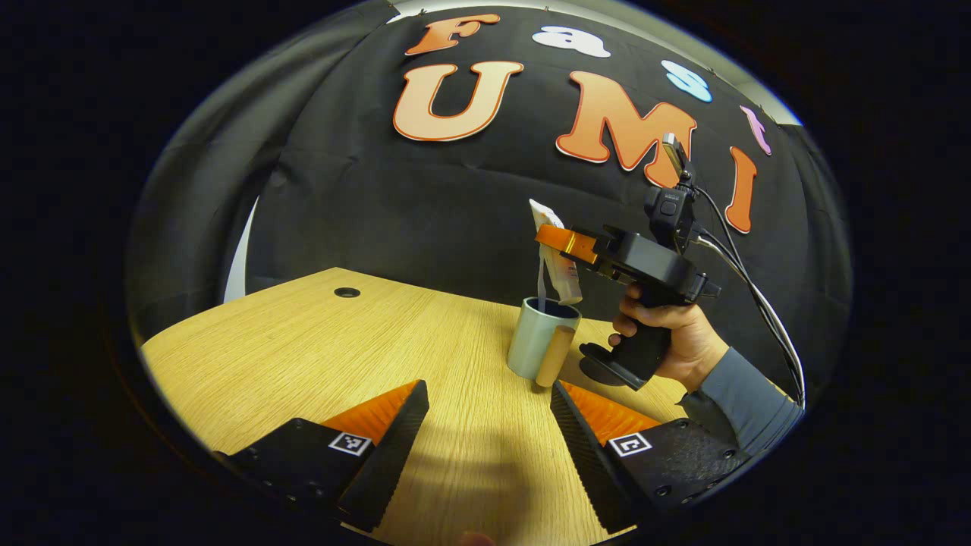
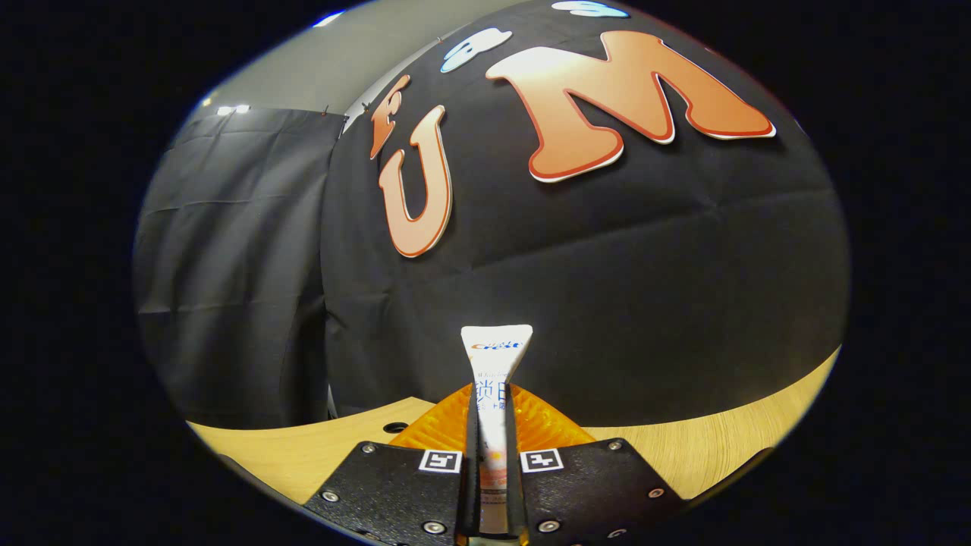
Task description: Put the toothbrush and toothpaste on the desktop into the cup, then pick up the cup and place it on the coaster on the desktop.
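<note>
Toothpaste (image 1: 556,262) stands almost upright in the right gripper (image 1: 560,243), which squeezes it from both sides, bottom end just inside the cup (image 1: 540,341) on the worktop (image 1: 318,349), while the left gripper (image 1: 489,432) waits wide open nearby.

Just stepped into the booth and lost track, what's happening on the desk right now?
A person is working with a handheld gripper in each hand. The right gripper is shut on the toothpaste, holding the tube upright over the cup with its lower end at the cup's mouth. A thin pale stick, probably the toothbrush, already stands in the cup. The left gripper hangs open above the wooden desk, holding nothing. The cup has not been lifted yet.
</note>
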{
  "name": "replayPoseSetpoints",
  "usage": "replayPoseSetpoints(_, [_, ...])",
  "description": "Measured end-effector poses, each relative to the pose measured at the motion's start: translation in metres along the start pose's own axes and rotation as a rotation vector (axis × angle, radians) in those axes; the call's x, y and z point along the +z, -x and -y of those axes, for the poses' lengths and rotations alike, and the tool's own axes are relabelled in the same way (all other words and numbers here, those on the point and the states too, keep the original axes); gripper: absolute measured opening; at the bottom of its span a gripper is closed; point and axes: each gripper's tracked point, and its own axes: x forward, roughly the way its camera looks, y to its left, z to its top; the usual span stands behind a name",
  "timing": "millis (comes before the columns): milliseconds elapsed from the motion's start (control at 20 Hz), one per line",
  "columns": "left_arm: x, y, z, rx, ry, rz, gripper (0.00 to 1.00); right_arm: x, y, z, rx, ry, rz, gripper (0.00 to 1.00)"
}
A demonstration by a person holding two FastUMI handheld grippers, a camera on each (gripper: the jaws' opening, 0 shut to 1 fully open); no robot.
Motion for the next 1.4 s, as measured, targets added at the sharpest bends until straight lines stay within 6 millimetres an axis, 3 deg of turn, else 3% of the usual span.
replayPoseSetpoints(350, [-0.009, -0.006, -0.006, -0.002, 0.007, -0.021, 0.97, -0.001, 0.008, 0.000, 0.021, 0.019, -0.045, 0.25])
replayPoseSetpoints(500, [-0.014, -0.008, -0.007, -0.004, 0.009, -0.028, 0.97, -0.009, 0.024, -0.001, 0.044, 0.066, -0.118, 0.33])
replayPoseSetpoints(600, [-0.019, -0.011, -0.007, -0.004, 0.013, -0.038, 0.97, -0.004, 0.035, 0.005, 0.044, 0.108, -0.134, 0.37])
replayPoseSetpoints(800, [-0.015, -0.009, -0.004, 0.000, 0.013, -0.051, 0.97, 0.021, 0.056, 0.014, 0.023, 0.107, -0.109, 0.41])
replayPoseSetpoints(900, [-0.007, -0.007, -0.003, 0.006, 0.012, -0.047, 0.97, 0.034, 0.070, 0.018, 0.007, 0.109, -0.096, 0.51])
replayPoseSetpoints(1000, [0.002, -0.004, -0.002, 0.016, 0.006, -0.042, 0.97, 0.050, 0.087, 0.023, -0.013, 0.119, -0.078, 0.66])
replayPoseSetpoints(1050, [0.007, -0.003, 0.000, 0.016, 0.001, -0.042, 0.97, 0.059, 0.096, 0.025, -0.020, 0.120, -0.064, 0.63])
replayPoseSetpoints(1150, [0.021, -0.005, 0.005, 0.015, -0.016, -0.036, 0.97, 0.078, 0.114, 0.029, -0.039, 0.114, -0.032, 0.75])
replayPoseSetpoints(1400, [0.051, -0.020, 0.027, -0.030, -0.054, -0.033, 0.97, 0.110, 0.162, 0.044, -0.121, 0.089, 0.015, 0.82])
